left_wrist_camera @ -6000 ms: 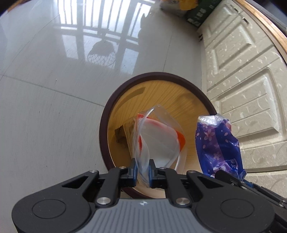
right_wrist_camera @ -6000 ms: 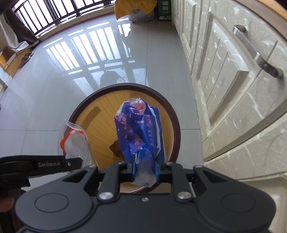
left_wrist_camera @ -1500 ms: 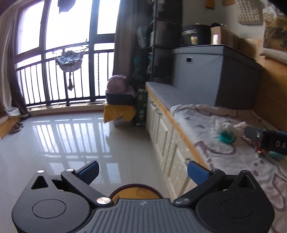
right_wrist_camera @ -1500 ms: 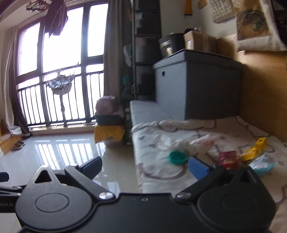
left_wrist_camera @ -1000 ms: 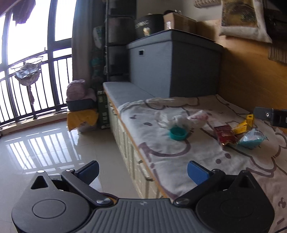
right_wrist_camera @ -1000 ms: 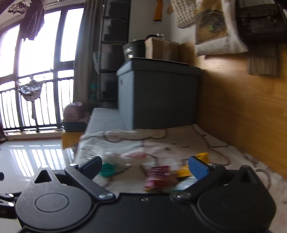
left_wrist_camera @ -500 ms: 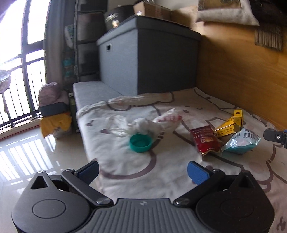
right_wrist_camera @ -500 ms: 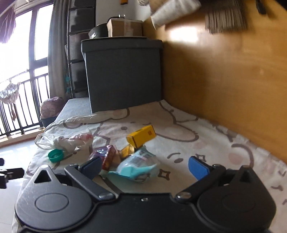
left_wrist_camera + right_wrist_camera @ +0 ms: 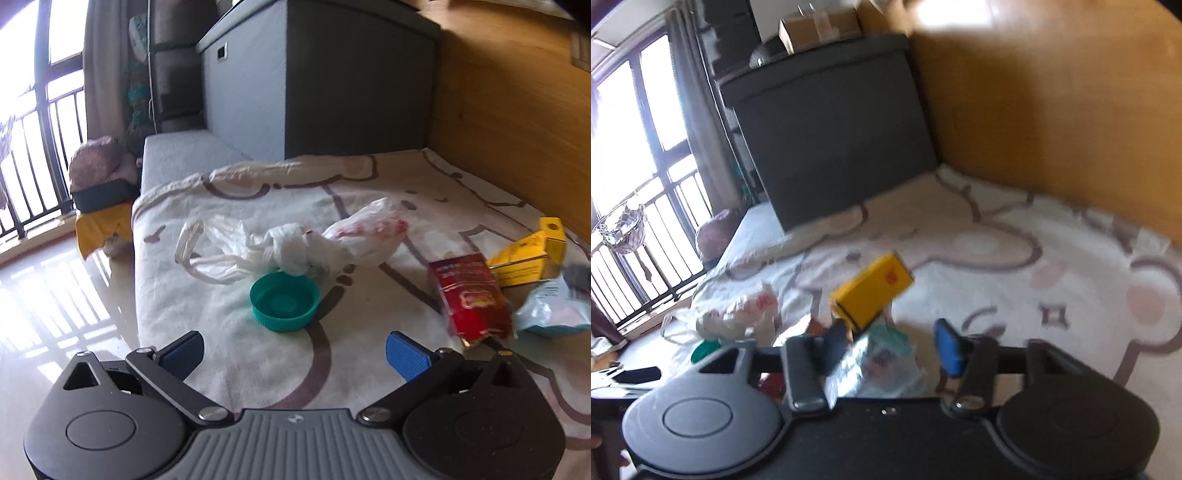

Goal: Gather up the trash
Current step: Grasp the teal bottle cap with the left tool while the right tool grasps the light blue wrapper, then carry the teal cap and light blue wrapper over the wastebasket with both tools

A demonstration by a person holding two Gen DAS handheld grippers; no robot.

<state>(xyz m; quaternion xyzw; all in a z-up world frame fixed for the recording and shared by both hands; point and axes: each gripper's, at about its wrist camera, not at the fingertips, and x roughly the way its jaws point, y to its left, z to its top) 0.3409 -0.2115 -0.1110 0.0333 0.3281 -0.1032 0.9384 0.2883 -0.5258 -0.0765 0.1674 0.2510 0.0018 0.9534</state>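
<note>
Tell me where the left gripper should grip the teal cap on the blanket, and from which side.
Grip the teal cap across its ribbed rim, coming from above: it lies mouth-up and low on the blanket, so probably one finger inside, one outside.

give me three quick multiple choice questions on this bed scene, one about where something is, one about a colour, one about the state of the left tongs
1. Where does the teal cap lie?
A. on the floor
B. on the blanket, just in front of the white plastic bag
C. on top of the grey storage box

2. What colour is the small carton beside the red packet?
A. yellow
B. green
C. black

3. How do the left tongs stand?
A. shut on the teal cap
B. shut on the plastic bag
C. open, with nothing between the pads

Answers:
1. B, the cap sits open side up on the patterned blanket, right by the crumpled bag.
2. A, the carton is plainly yellow in both wrist views.
3. C, the two blue pads stand wide apart and only bare blanket shows between them.
</note>
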